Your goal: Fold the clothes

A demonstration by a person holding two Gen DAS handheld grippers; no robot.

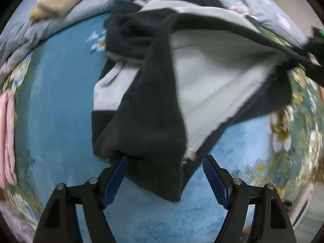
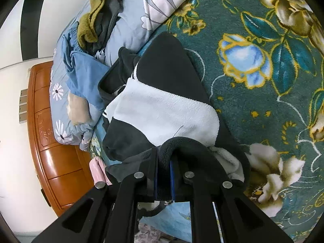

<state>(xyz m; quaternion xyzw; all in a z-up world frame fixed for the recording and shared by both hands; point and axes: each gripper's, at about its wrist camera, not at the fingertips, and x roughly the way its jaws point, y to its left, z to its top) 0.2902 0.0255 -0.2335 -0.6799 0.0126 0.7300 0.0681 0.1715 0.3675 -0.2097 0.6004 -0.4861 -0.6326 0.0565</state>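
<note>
A black-and-white fleece (image 1: 154, 101) hangs over the blue blanket (image 1: 56, 109), mid-fold: the right claw (image 2: 163, 174) pinches its hem, the left claw (image 1: 164, 163), apparently spread wide, must close.

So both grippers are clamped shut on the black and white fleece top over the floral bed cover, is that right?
Not quite. Only the right gripper is shut on the black and white fleece top. The left wrist view shows the left gripper with its jaws wide open and a corner of the fleece lying loose between its fingers. The floral bed cover under the garment is as you said.
</note>
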